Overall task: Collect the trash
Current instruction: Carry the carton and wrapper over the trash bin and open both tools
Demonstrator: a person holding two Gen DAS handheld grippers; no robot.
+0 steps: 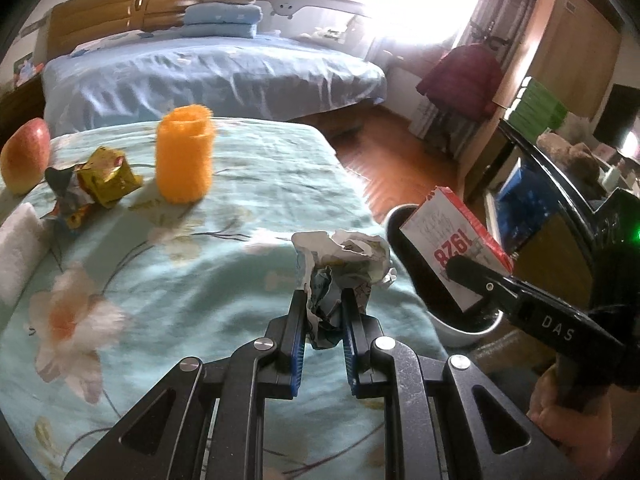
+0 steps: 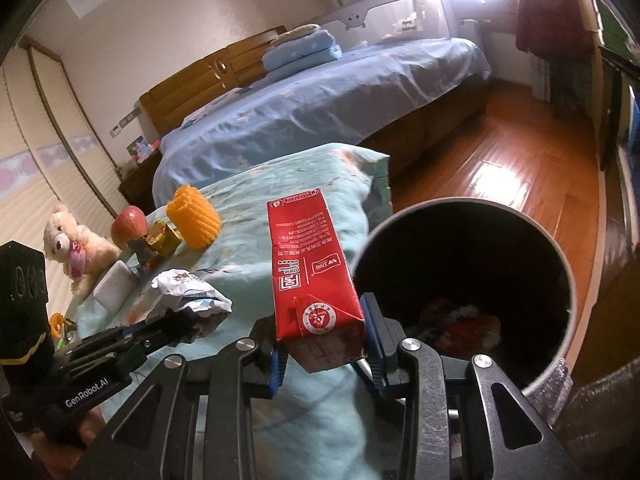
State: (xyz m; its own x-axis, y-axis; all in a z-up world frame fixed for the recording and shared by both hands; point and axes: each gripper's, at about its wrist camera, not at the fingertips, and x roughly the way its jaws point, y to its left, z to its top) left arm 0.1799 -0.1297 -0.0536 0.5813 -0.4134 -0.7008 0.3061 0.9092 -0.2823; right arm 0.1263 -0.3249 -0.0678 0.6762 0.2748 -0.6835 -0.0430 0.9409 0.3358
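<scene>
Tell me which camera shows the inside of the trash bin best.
The right wrist view: the trash bin opens toward the camera, with trash visible at the bottom. The left wrist view shows only part of its rim, behind the red carton.

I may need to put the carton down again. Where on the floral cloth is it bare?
Bare: the floral cloth between the orange cup and the bin. Crowded: the far-left corner, with apple, gold wrapper and white block.
</scene>
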